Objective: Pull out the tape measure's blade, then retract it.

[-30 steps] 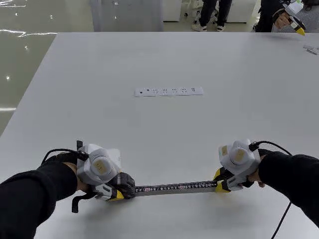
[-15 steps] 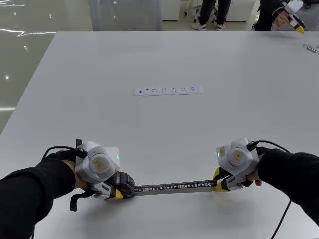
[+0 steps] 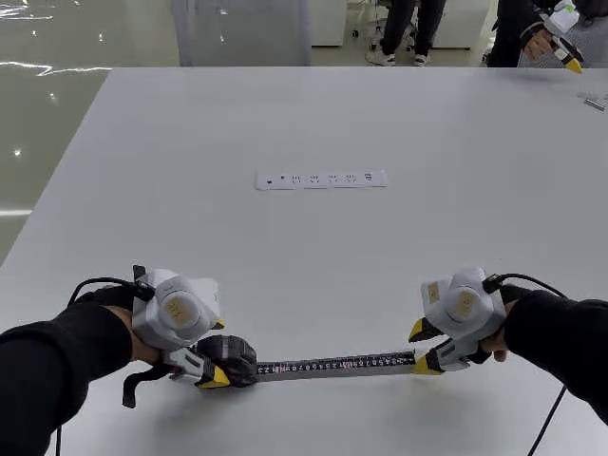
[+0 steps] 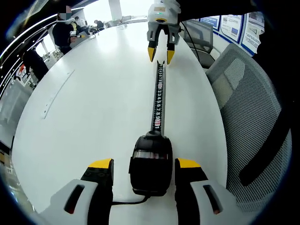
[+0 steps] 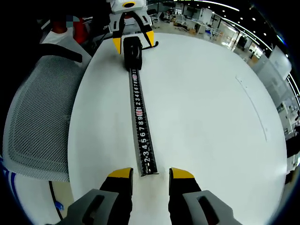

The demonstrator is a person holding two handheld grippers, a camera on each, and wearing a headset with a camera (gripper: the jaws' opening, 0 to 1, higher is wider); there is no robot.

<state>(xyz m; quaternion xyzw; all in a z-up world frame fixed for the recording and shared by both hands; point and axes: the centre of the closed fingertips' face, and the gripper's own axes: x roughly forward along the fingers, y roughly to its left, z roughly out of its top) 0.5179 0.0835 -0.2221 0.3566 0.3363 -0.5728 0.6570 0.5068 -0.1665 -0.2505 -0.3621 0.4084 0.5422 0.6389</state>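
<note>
CAUTION: the tape measure (image 3: 231,357) lies lower centre on the bench (image 3: 323,114), blade (image 3: 334,363) extended, with left hand-held gripper (image 4: 144,165) and right hand-held gripper (image 5: 150,173) spread, so unrestrained recoil could whip the blade.

Open-plan robotics/data-collection lab, office-style, not a home or shop. Evidence: big plain white worktable (image 3: 456,142) w/ a white power strip (image 3: 321,179) lying flat mid-table. Glossy pale floor (image 3: 38,114) reflects overhead lights. Grey mesh office chair (image 4: 253,112) sits just beside the table edge, w/ a row of posters (image 4: 233,26) on the wall behind it. Long ceiling strip lights (image 5: 225,7) run over a wide hall w/ more benches & gear (image 5: 187,18) in the bkgd. Ppl (image 3: 404,24) stand past the table's far end. Another person at the far right corner holds a yellow-tipped handheld gripper (image 3: 572,63).
</note>
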